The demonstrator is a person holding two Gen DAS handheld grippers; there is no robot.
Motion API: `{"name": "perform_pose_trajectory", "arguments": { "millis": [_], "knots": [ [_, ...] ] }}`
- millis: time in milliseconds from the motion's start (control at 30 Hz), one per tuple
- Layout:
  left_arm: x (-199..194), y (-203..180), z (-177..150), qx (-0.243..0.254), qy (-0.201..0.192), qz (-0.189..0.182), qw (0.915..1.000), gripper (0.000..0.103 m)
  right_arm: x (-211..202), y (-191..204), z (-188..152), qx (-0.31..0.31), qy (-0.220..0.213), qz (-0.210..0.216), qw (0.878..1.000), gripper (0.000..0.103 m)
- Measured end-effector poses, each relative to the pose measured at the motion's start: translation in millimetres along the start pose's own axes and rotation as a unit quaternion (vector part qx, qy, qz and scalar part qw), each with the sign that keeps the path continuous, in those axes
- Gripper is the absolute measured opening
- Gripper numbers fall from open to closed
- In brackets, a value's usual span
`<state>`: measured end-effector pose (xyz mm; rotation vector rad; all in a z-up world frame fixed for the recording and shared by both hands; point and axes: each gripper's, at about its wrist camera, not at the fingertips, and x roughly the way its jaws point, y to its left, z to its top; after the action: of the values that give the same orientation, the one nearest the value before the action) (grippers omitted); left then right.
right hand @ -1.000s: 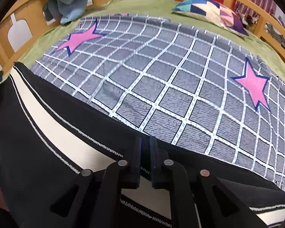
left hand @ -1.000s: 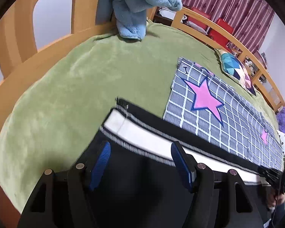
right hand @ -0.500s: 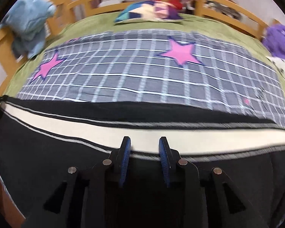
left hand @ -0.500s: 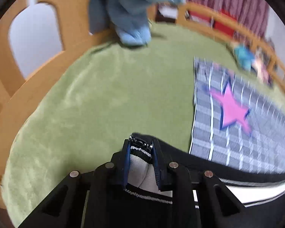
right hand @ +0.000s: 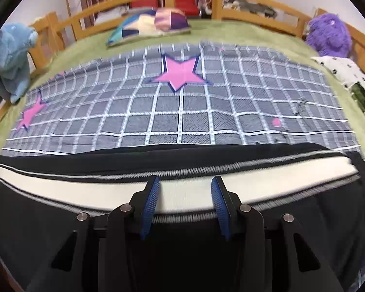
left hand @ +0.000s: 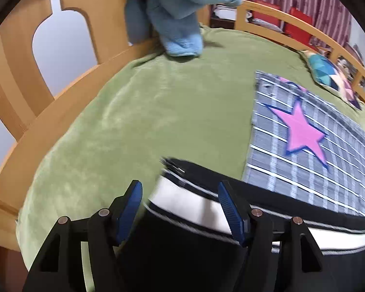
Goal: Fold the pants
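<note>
Lying Flat: Striped Pants Under Two Spread Grippers

Stretching across the near edge of the bed, the black pants (right hand: 60, 219) with a white side stripe lie on the green blanket (left hand: 133, 121) and overlap the grey star blanket (right hand: 182, 112) at 12 o'clock. The left gripper (left hand: 182, 209) hangs over the pants' end with its jaws wide apart, gripping nothing. The right gripper (right hand: 185, 204) hovers above the stripe, jaws likewise spread and empty. A blue plush (left hand: 182, 12) hangs at 12 o'clock.
</note>
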<state>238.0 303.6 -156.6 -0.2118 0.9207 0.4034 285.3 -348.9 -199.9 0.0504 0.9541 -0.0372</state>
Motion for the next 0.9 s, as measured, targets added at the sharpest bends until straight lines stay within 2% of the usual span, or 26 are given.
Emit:
{"name": "perform_pose_trajectory", "arguments": {
  "millis": [133, 200, 300, 400, 467, 567, 667, 767, 833, 900],
  "knots": [
    [-8, -21, -13, -0.004, 0.029, -0.039, 0.9988, 0.064, 40, 12, 21, -0.015, 0.009, -0.025, 1.000, 0.044],
    [-14, -33, -16, 0.002, 0.031, -0.055, 0.9980, 0.064, 44, 13, 28, -0.007, 0.009, -0.025, 1.000, 0.044],
    [-25, -52, -21, 0.021, 0.028, -0.077, 0.9964, 0.064, 32, 9, 34, -0.001, 0.002, -0.001, 1.000, 0.039],
    [-32, -65, -27, 0.030, 0.037, -0.091, 0.9948, 0.064, 4, 3, 36, 0.021, -0.030, 0.043, 0.998, 0.040],
    [-36, -69, -32, 0.037, 0.041, -0.094, 0.9941, 0.064, -9, 6, 32, 0.012, -0.043, 0.040, 0.998, 0.040],
    [-44, -68, -44, 0.037, 0.048, -0.098, 0.9933, 0.064, -7, 8, 18, -0.015, -0.032, 0.020, 0.999, 0.042],
    [-52, -62, -56, 0.034, 0.058, -0.104, 0.9923, 0.064, 26, 5, 3, -0.008, 0.028, 0.013, 0.999, 0.043],
    [-70, -46, -67, 0.030, 0.050, -0.099, 0.9934, 0.064, 10, 13, 0, -0.021, 0.012, -0.004, 1.000, 0.043],
    [-83, -30, -75, 0.022, 0.039, -0.096, 0.9944, 0.064, -12, 17, -2, -0.007, -0.002, 0.028, 1.000, 0.043],
    [-93, -8, -83, 0.006, 0.033, -0.103, 0.9942, 0.064, -40, 24, -7, -0.016, -0.027, 0.039, 0.999, 0.045]
  ]
}}
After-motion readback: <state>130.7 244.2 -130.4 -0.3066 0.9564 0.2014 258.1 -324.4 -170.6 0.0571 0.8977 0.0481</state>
